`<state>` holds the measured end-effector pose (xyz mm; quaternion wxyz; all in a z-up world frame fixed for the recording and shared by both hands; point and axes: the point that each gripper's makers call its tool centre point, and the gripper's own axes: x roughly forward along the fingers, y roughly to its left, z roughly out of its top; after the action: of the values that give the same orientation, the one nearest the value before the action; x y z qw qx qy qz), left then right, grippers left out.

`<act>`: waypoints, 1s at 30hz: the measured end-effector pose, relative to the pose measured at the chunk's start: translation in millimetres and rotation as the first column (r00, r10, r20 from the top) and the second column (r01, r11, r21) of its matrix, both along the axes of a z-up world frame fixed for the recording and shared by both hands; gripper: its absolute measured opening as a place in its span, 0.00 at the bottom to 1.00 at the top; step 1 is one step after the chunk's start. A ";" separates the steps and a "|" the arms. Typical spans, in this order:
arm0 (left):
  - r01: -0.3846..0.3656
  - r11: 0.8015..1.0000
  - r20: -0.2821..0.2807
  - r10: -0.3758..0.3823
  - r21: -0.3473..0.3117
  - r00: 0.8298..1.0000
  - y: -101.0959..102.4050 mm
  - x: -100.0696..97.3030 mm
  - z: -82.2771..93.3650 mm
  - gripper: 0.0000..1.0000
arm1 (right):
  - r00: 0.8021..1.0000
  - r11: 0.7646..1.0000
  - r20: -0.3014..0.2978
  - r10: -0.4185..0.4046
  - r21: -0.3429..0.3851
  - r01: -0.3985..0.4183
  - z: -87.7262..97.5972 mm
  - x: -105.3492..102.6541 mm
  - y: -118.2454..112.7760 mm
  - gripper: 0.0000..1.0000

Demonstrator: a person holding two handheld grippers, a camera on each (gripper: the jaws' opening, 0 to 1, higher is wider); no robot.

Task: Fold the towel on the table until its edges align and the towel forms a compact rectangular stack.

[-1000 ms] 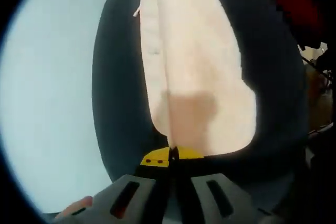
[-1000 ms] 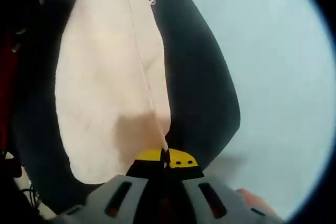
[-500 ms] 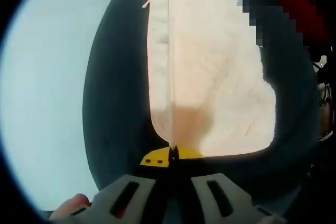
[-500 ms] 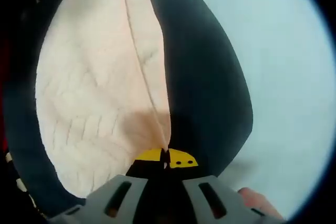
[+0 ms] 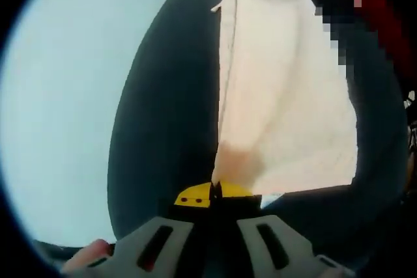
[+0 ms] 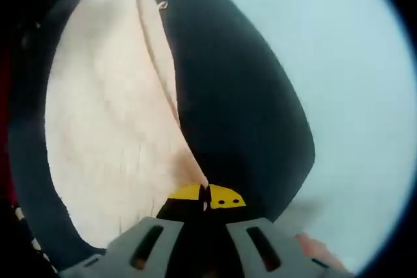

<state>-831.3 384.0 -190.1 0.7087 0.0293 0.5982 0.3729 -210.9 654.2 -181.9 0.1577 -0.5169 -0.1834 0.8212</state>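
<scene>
Left gripper view showed the pale cream cloth towel running from the upper centre of the frame down to the lower centre, where its near corner met the left gripper. That gripper's yellow-tipped jaws were pressed together on the towel's corner, grasping it. A seam or folded edge ran down the towel's left side, and the cloth spread wider toward the right of the frame, ending in a straight lower edge at right of centre. Beneath the towel lay a dark, nearly black desk, taking up the middle of the frame around the cloth. A pale blue-white surface covered the left part of the frame beyond the desk. A fingertip showed at the lower left beside the grey gripper body.

In the right gripper view the towel occupied the left half of the frame, narrowing to a corner at lower centre, clamped between the closed yellow-tipped jaws of the right gripper. The desk lay to the right of the cloth, and the pale surface covered the right side. A fingertip showed at the lower right.
</scene>
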 end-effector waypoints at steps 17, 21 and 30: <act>-0.244 0.959 0.048 0.239 0.144 0.970 10.1 -31.8 -8.8 0.19 | 0.995 0.987 0.019 -0.101 0.128 0.098 -37.8 -3.3 23.1 0.12; -0.370 0.910 0.316 0.300 0.190 0.900 -9.7 -40.2 9.0 0.18 | 0.991 0.985 0.003 -0.132 0.109 0.131 -36.7 7.7 21.1 0.10; -0.216 0.933 0.340 0.112 0.287 0.934 -82.9 45.1 50.4 0.18 | 0.944 0.982 -0.291 -0.159 0.057 0.183 47.7 10.4 -26.2 0.09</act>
<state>-786.3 301.1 -139.7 0.7476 0.0325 0.4078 0.5233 -200.5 628.0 -134.3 0.2744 -0.4003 -0.1473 0.8619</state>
